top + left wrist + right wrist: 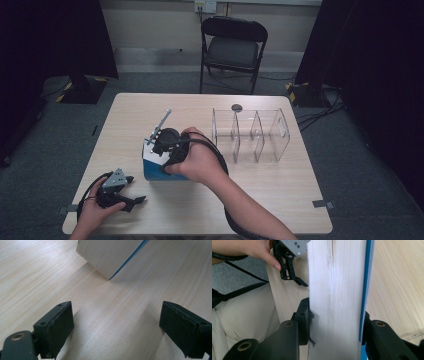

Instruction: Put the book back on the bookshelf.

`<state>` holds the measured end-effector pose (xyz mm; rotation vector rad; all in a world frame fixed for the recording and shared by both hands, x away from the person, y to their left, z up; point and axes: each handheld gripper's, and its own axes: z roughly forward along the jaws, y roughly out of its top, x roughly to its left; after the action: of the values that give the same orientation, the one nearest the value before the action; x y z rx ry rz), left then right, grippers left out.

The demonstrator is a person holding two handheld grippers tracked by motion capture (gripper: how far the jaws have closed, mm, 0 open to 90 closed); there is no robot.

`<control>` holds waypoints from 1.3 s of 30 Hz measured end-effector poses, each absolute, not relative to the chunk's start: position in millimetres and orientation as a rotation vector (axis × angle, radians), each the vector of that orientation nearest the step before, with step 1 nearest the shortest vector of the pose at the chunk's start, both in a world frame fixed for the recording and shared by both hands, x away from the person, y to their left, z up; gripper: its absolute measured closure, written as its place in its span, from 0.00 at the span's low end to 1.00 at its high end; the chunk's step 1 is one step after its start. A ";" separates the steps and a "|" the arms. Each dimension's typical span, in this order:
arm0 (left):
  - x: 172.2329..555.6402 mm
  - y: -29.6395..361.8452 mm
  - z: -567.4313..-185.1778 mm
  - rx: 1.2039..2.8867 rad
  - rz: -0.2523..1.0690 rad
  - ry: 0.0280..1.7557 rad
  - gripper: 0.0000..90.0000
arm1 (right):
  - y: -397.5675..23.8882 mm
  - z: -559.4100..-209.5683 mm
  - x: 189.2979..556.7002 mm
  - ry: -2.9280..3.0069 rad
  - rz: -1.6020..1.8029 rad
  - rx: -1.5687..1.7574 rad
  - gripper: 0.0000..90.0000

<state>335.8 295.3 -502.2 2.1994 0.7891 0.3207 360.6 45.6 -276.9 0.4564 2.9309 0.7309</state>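
A thick book (152, 169) with a blue cover stands on the wooden table (280, 185) left of the middle. My right gripper (161, 149) comes down on it from above, a hand wrapped around the gripper's body. In the right gripper view the white page block (334, 290) fills the gap of my right gripper (335, 320), one pad on the pages and one on the blue cover (365, 290). My left gripper (134, 189) rests low at the table's front left, open, apart from the book. Between the pads of my left gripper (117, 320) lies bare wood, and the book's corner (110, 255) is ahead.
A clear acrylic organiser (250, 135) with several upright dividers stands right of the book. A small dark round thing (236, 107) lies behind it. A black folding chair (232, 47) stands beyond the table's far edge. Tape marks (322, 203) sit near the front right corner.
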 end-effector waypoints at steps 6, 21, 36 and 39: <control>335.5 295.2 -502.3 2.197 0.321 0.792 0.13 | 49.6 -277.7 363.6 2.944 0.740 0.455 0.67; 335.5 295.1 -502.3 2.198 0.321 0.791 0.13 | 54.4 -274.8 374.6 2.961 0.743 0.484 0.66; 335.5 295.1 -502.3 2.200 0.321 0.789 0.12 | 58.3 -272.7 387.4 2.921 0.798 0.447 0.64; 335.5 295.1 -502.3 2.200 0.320 0.788 0.12 | 58.5 -272.7 390.7 2.912 0.811 0.432 0.63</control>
<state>335.5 295.1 -502.3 2.2001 0.7882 0.3201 390.7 58.5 -272.7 0.4321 2.9123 0.8115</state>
